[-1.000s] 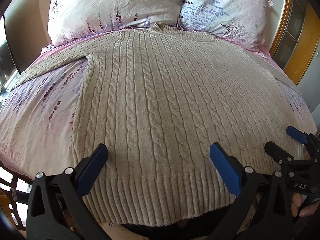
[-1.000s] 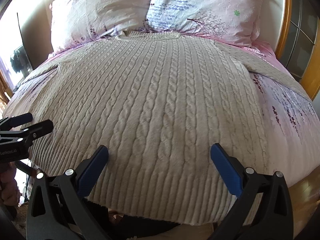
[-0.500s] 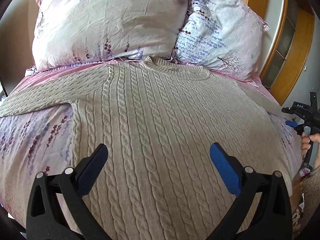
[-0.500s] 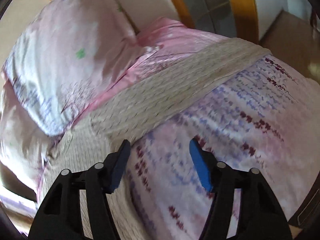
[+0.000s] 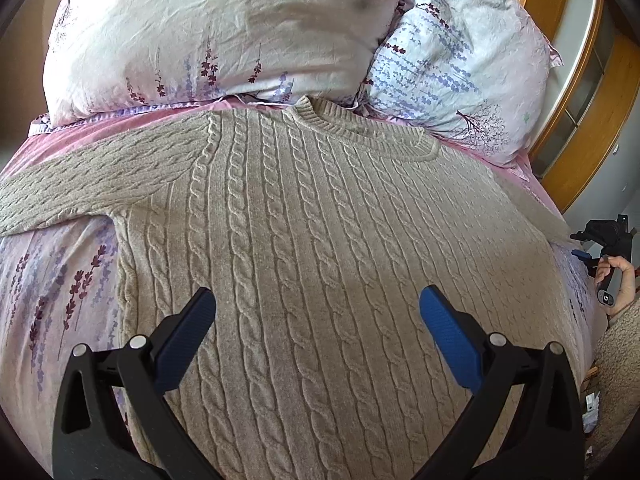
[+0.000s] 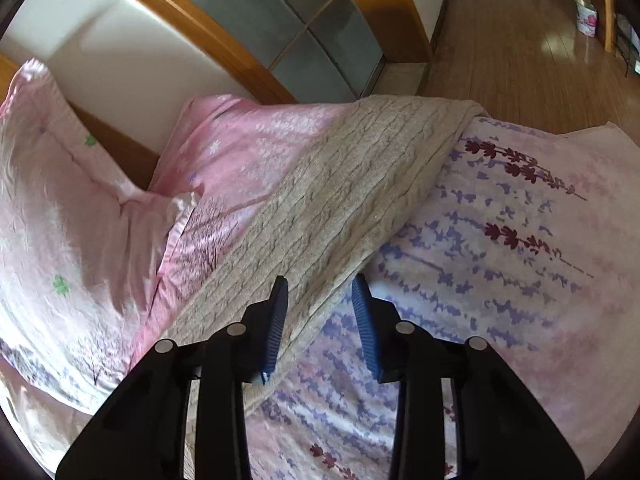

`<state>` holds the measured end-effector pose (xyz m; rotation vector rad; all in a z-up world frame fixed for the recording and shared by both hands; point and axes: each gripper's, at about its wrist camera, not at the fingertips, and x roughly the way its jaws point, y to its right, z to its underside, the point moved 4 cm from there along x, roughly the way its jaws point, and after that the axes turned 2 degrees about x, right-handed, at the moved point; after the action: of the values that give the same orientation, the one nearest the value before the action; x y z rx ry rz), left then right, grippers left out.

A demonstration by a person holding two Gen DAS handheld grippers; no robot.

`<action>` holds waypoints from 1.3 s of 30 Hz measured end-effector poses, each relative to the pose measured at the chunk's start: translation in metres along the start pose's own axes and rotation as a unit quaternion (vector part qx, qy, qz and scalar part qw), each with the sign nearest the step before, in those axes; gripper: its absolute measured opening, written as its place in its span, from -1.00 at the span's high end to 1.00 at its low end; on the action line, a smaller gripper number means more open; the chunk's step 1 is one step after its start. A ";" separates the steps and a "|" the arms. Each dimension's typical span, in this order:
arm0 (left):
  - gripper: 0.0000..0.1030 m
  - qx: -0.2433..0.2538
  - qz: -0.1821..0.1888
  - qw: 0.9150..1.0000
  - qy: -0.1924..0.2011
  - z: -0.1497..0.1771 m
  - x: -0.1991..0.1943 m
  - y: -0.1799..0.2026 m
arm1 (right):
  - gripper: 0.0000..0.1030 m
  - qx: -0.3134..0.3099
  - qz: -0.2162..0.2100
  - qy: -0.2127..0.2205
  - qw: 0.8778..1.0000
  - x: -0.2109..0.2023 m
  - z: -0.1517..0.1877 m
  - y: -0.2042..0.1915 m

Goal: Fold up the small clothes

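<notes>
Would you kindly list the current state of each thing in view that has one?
sweater: spread flat, unfolded
right sleeve: stretched out over the bed
left hand-held gripper: open, empty, over the sweater
right hand-held gripper: open, straddling the sleeve edge, not clamped
pillows: propped at the bed's head

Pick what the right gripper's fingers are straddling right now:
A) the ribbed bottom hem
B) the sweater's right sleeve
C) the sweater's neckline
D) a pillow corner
B. In the right wrist view the right gripper has its blue fingers part-open on either side of the lower edge of the sweater's sleeve, which runs out across the floral sheet; nothing is clamped yet.
</notes>
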<state>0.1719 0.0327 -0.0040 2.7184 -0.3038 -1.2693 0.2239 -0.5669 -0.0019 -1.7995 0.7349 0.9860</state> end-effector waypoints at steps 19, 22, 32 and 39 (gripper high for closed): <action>-0.97 -0.024 0.017 0.999 0.027 -0.008 -0.003 -0.017 | 0.84 -0.253 -0.169 0.049 0.951 -0.064 0.093 -0.147; -0.97 -0.023 0.018 0.999 0.032 -0.008 -0.006 -0.018 | 0.84 -0.321 -0.194 -0.017 0.927 -0.051 0.156 -0.173; -0.97 -0.009 0.041 0.999 0.033 -0.020 -0.012 -0.020 | 0.47 -0.314 -0.172 -0.150 0.922 0.003 0.211 -0.163; -0.97 0.005 0.064 0.998 0.018 -0.038 -0.003 -0.017 | 0.17 -0.173 -0.171 -0.128 0.961 0.006 0.148 -0.140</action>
<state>0.2014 0.0509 0.0192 2.6792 -0.4732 -1.1862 0.2944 -0.3765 0.0177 -1.9591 0.0833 1.1300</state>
